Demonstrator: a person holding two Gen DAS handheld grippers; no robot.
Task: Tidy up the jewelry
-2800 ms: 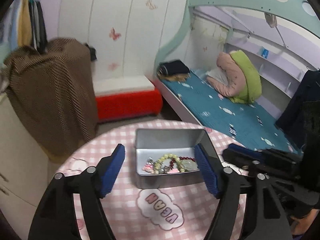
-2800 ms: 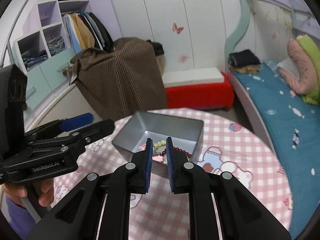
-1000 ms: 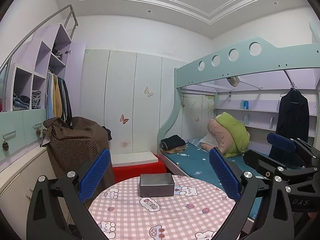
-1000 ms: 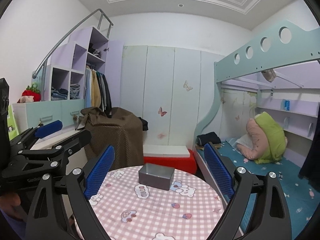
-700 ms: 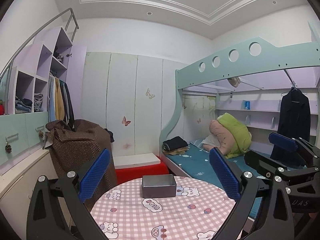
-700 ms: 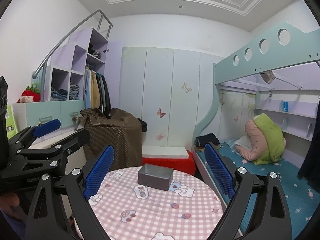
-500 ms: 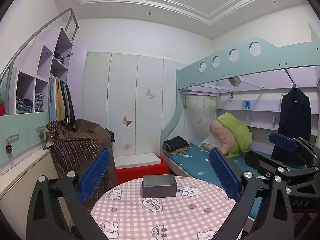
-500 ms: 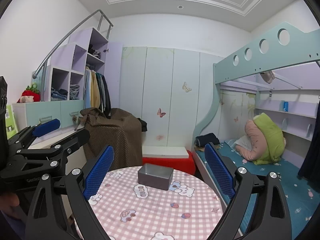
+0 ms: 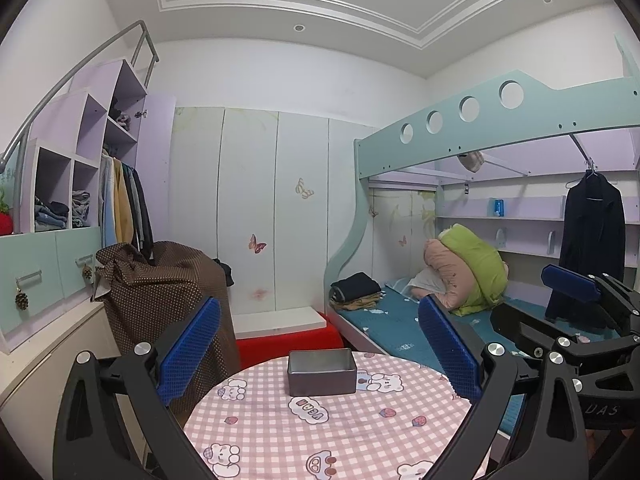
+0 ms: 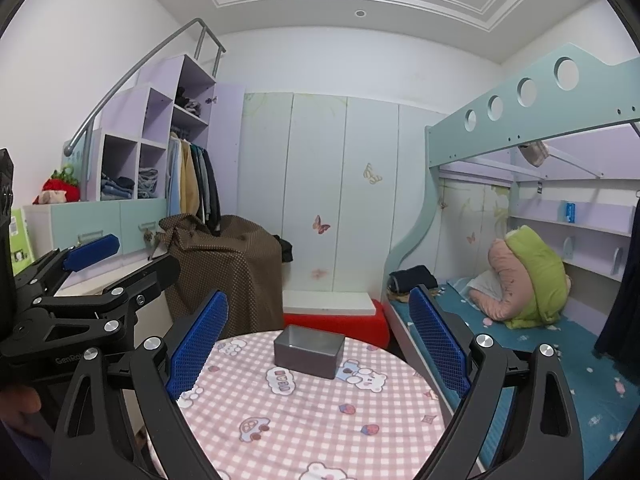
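Note:
A grey metal tin (image 9: pixel 322 373) stands at the far side of a round table with a pink checked cloth (image 9: pixel 320 432); it also shows in the right wrist view (image 10: pixel 309 351). Its inside is hidden from this low angle, so no jewelry shows. My left gripper (image 9: pixel 318 354) is open and empty, held back from the table, well short of the tin. My right gripper (image 10: pixel 318 344) is open and empty too, also pulled back. The right gripper shows at the right edge of the left wrist view (image 9: pixel 576 320), the left gripper at the left of the right wrist view (image 10: pixel 80 280).
A brown dotted cloth-covered piece (image 9: pixel 168 292) stands left of the table. A red and white bench (image 9: pixel 288 332) sits behind it. A bunk bed with blue mattress (image 9: pixel 420 332) runs along the right. Wardrobe shelves (image 10: pixel 152 160) stand at the left wall.
Both grippers have pulled back and up from the tin since 2.8 s ago, and the right one has opened. Over the last second the views hardly shift.

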